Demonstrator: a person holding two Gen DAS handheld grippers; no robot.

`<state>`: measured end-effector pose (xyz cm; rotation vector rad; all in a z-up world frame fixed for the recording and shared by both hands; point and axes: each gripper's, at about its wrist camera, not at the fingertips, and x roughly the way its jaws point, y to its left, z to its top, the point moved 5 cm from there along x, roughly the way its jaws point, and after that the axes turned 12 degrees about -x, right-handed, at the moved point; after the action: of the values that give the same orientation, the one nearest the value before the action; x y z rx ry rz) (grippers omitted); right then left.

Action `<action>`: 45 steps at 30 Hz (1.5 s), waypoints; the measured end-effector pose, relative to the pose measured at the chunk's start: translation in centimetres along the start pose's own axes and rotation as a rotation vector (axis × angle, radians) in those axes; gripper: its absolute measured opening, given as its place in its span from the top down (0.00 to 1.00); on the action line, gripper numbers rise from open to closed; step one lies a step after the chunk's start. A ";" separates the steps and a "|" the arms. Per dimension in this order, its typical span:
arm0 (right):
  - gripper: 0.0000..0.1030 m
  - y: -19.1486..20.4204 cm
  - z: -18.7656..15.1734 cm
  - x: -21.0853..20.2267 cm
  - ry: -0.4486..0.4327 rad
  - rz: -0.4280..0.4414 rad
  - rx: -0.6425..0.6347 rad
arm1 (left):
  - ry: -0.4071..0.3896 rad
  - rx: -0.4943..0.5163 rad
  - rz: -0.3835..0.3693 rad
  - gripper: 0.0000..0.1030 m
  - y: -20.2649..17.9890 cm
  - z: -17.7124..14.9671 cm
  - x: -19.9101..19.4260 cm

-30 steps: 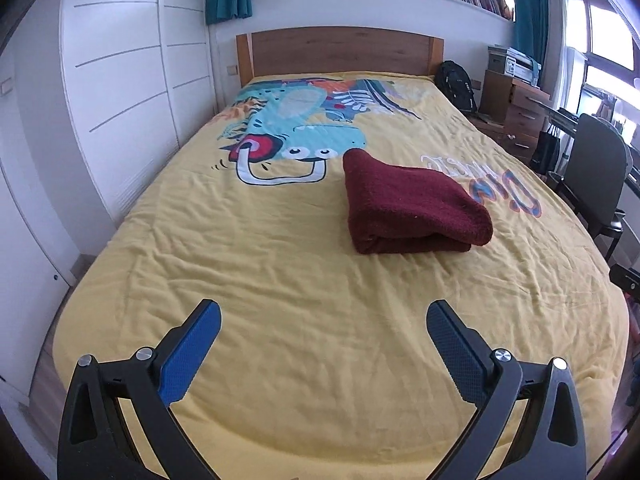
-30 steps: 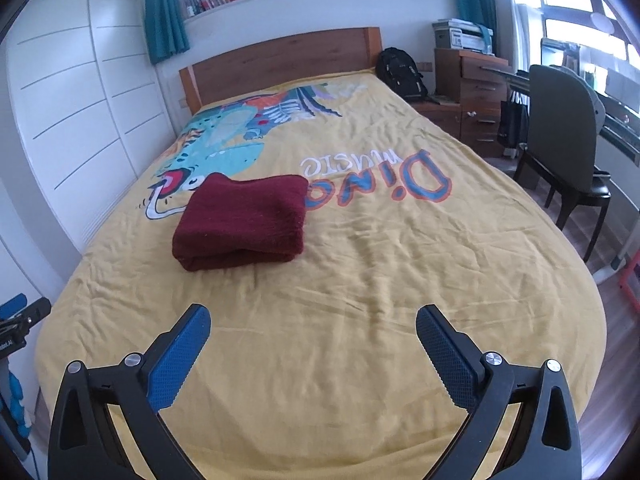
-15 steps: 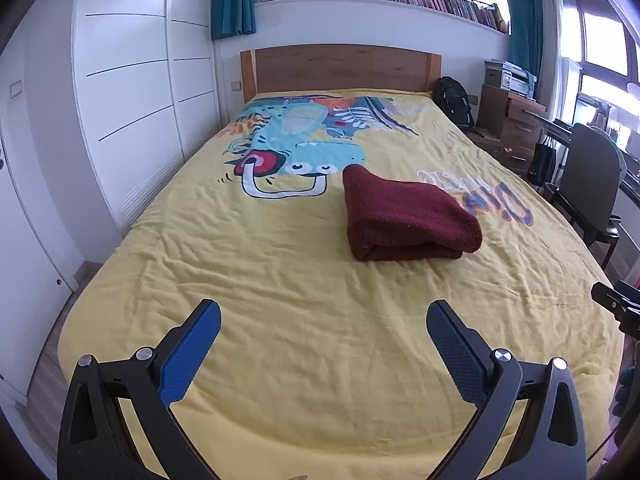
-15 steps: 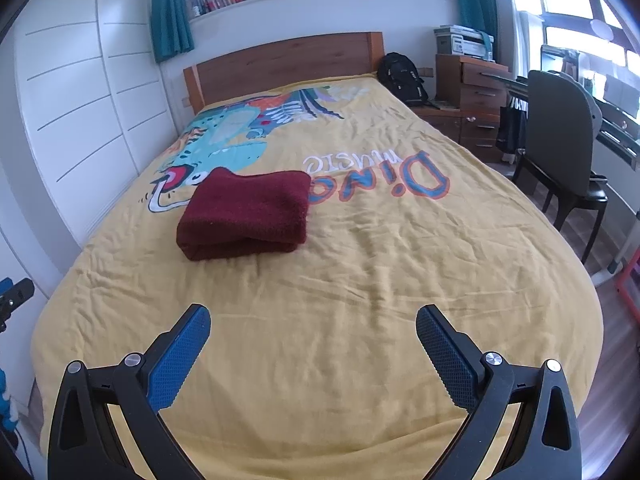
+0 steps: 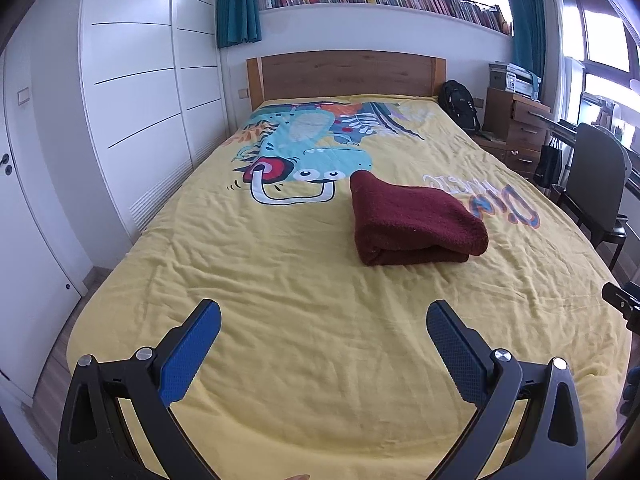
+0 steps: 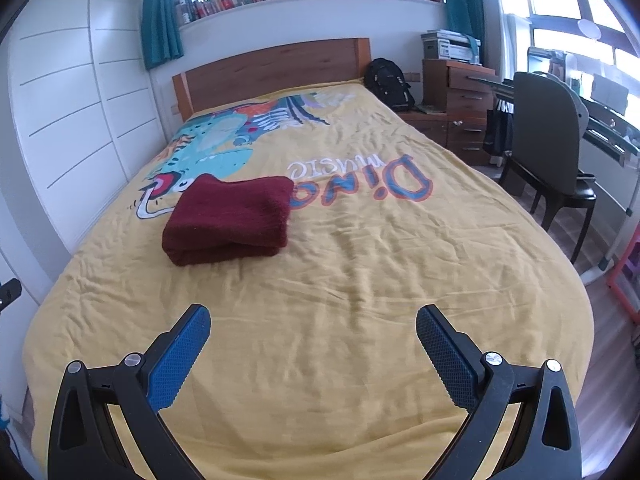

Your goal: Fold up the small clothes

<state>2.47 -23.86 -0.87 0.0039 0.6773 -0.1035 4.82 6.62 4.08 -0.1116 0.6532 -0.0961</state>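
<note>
A dark red knitted garment lies folded in a thick rectangle on the yellow bed cover, near the middle of the bed. It also shows in the right wrist view, ahead and to the left. My left gripper is open and empty, well short of the garment and above the bed's near end. My right gripper is open and empty too, above the bare cover, with the garment off to its left.
The bed has a wooden headboard and white wardrobe doors along its left side. A dark chair, wooden drawers and a black backpack stand to the right. The cover is wrinkled.
Both grippers have pulled back and tilted up from the bed, so the folded garment looks farther off and more of the room shows. The garment has not moved. Both stay open.
</note>
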 end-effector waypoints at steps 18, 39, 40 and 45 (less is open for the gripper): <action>0.00 -2.1 -0.5 -0.7 -0.012 -0.035 0.026 | -0.025 0.022 0.006 0.01 -0.1 0.0 -0.2; 0.00 -2.8 -0.9 -0.2 -0.002 -0.056 0.022 | -0.004 0.025 -0.001 0.01 -0.1 -0.6 0.9; 0.00 -2.8 -0.9 -0.1 0.000 -0.056 0.022 | -0.003 0.025 -0.001 0.01 -0.1 -0.6 0.9; 0.00 -2.8 -1.1 0.0 0.005 -0.057 0.022 | 0.006 0.024 -0.002 0.01 0.0 -0.9 1.2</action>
<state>1.55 -26.62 -1.64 0.0057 0.6817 -0.1660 5.26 6.39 2.65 -0.0887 0.6581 -0.1059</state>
